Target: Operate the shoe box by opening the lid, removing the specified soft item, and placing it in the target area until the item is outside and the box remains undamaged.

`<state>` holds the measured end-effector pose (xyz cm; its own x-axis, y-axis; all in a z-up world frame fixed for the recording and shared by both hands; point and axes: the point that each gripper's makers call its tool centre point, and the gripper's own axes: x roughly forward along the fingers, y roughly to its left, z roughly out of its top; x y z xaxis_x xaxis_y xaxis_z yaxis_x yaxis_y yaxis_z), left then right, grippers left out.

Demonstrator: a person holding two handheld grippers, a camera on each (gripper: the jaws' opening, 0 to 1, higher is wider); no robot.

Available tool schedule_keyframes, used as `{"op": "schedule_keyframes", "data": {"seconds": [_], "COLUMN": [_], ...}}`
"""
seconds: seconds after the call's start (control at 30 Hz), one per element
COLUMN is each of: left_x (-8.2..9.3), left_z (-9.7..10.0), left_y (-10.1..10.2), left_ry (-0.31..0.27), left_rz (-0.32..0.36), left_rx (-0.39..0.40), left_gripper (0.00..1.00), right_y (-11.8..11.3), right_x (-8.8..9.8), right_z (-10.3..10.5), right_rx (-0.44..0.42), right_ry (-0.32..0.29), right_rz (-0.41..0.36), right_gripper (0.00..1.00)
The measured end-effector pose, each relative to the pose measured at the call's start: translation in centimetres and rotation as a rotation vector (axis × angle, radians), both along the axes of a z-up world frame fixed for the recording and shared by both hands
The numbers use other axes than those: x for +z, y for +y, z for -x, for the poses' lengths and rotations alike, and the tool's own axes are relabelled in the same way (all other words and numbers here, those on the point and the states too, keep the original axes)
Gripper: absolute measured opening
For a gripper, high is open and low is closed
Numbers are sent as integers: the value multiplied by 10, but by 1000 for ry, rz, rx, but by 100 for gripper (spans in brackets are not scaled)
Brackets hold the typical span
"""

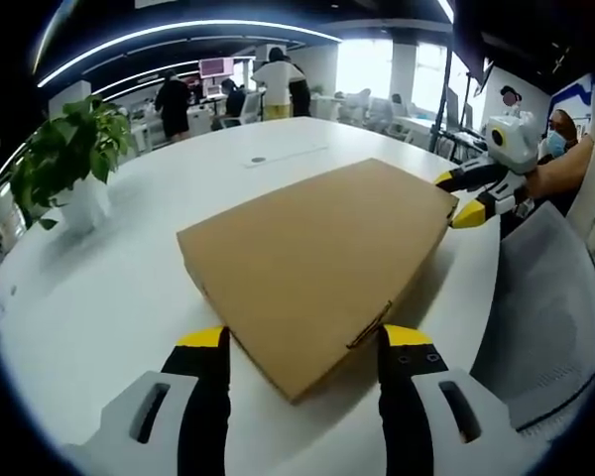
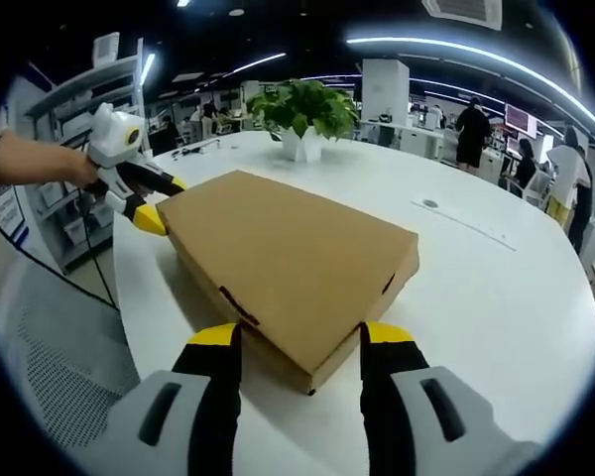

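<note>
— Two grippers, one closed cardboard shoe box (image 1: 317, 263): where does it lie?

— Flat on the white round table (image 1: 109, 297), lid down, near the edge where the person stands. One corner of the box points between the jaws of the left gripper (image 1: 304, 342) in the left gripper view; the opposite end sits at the right gripper (image 1: 461, 198), seen at the far right of that view.

— Is the left claw clamped on it?

— No. Its yellow-tipped jaws stand apart on either side of the near corner, released, with table showing between each jaw and the cardboard.

— And the right one?

— In the right gripper view the right gripper (image 2: 297, 337) also stands spread, jaws flanking a corner of the shoe box (image 2: 293, 258), not pressing it. The left gripper (image 2: 154, 203) comes in from the left there, a hand behind it, its yellow tips at the far corner of the box; whether they touch the cardboard I cannot tell.

— Anything else on the table?

— A potted plant (image 2: 302, 114) in a white pot stands near the far edge, well apart from the box. People (image 1: 278, 84) stand at desks behind.
</note>
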<state>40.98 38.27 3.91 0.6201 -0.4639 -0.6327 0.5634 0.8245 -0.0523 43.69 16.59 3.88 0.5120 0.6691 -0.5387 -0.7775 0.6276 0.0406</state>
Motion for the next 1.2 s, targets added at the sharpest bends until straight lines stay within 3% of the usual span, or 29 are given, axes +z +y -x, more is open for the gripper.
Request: {"op": "schedule_keyframes", "data": {"seconds": [0.57, 0.83, 1.2], "left_x": [5, 7, 30], "left_z": [5, 8, 11], "left_y": [5, -2, -10], "left_ry": [-21, -13, -28], "left_rz": [46, 60, 155], "left_rx": [43, 48, 60], "left_gripper": [54, 62, 74], "right_y": [0, 1, 6], "right_x": [3, 11, 32], "right_z": [-2, -1, 7], "right_rx": [-8, -30, 9], "right_ry": [5, 15, 9], "right_rz": [-26, -61, -105], "right_gripper": [45, 46, 56]}}
